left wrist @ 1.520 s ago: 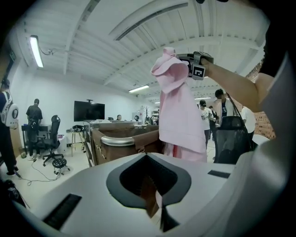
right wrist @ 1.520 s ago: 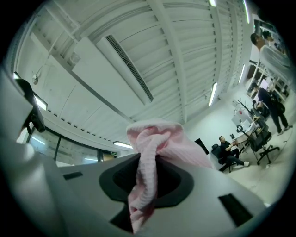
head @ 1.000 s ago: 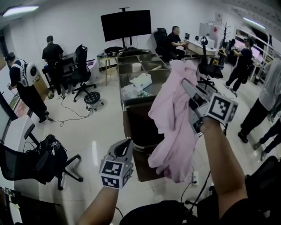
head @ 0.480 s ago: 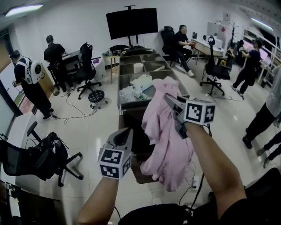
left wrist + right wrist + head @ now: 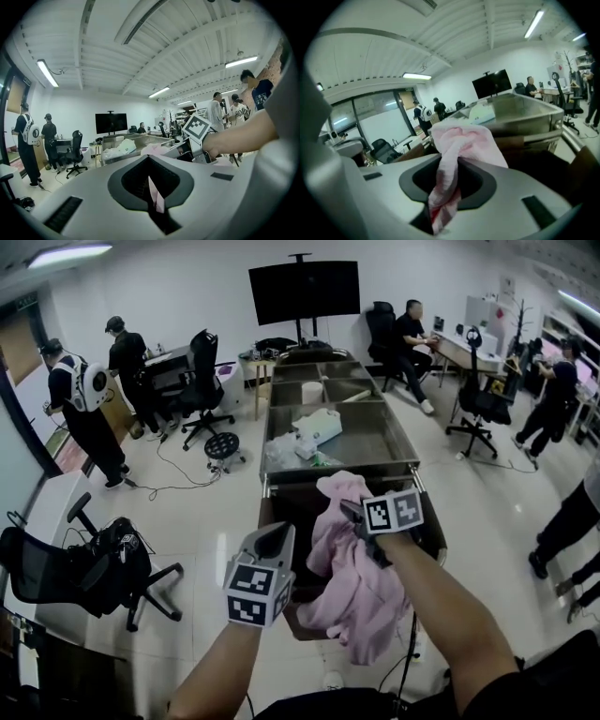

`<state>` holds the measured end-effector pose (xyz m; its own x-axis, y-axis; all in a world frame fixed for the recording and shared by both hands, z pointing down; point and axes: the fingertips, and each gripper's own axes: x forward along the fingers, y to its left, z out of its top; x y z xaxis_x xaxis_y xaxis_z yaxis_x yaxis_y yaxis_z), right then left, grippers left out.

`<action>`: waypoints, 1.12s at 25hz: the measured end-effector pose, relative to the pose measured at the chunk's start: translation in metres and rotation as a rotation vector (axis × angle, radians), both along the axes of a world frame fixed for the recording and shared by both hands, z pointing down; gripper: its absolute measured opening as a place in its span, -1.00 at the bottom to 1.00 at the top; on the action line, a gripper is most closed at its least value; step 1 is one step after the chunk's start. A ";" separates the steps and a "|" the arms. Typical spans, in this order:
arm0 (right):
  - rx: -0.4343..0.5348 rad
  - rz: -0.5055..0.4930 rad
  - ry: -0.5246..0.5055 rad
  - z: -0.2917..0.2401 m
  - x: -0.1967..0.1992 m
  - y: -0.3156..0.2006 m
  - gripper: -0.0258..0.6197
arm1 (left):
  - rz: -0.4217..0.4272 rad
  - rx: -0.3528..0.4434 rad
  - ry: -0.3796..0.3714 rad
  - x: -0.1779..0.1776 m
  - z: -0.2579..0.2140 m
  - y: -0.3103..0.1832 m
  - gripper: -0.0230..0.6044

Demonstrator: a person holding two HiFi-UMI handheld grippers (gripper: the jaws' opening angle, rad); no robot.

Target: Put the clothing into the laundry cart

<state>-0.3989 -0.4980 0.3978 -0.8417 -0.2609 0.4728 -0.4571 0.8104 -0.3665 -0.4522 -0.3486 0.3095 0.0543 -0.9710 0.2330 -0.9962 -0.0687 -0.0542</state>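
- The right gripper is clamping a bunch of the pink garment; in the right gripper view its jaws are closing tightly on a twisted fold of the cloth, which is spilling out above them.
- The garment is hanging from that grip over the near end of the dark laundry cart, just in front of the metal table. Its lower folds are draping down towards the cart's near edge, and I cannot tell whether any of it is resting inside.
- The left gripper is hovering beside the garment, apart from it in the head view. Its jaws are drawn together with only a thin pink sliver showing in the slit; I cannot tell whether that is cloth.
- Judging by this, the carrying is looking nearly finished: the garment is sitting above the cart but is not yet released.
- What is remaining is lowering it into the cart and opening the right gripper.
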 end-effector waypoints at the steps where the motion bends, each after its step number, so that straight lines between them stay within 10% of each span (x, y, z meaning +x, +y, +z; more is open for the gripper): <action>1: -0.030 -0.024 0.048 0.016 -0.002 0.003 -0.57 | -0.002 -0.005 -0.001 0.000 0.002 -0.002 -0.93; 9: -0.049 -0.082 0.160 0.045 -0.001 0.000 -0.34 | 0.004 -0.040 -0.005 0.002 0.018 -0.017 -0.93; 28: 0.143 0.010 -0.175 -0.077 0.065 0.046 -0.35 | 0.053 -0.043 -0.012 0.026 0.019 0.000 -0.93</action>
